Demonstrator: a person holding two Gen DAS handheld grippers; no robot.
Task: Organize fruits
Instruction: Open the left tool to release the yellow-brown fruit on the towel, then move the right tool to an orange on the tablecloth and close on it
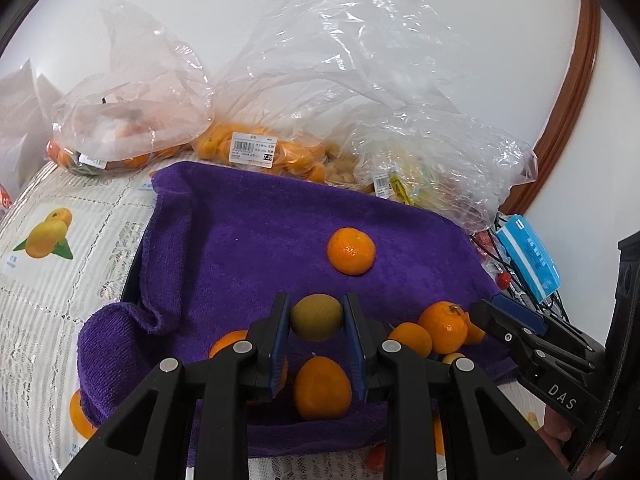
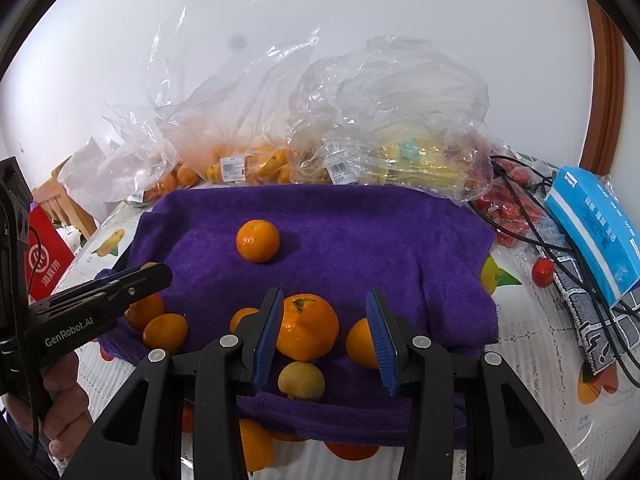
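Note:
My left gripper is shut on a brownish-green kiwi, held just above the purple towel. Below it lies an orange mandarin, and one mandarin sits alone farther back. In the right wrist view my right gripper stands open over the towel's near edge. A stemmed mandarin lies between its pads against the left one, with a gap to the right pad. A small yellow fruit and more mandarins lie around it. The left gripper shows at the left edge.
Clear plastic bags of oranges and yellow fruit stand behind the towel. A blue tissue pack, black cables and small red fruits lie on the right. A red bag stands at the left. A person's hand holds the left gripper.

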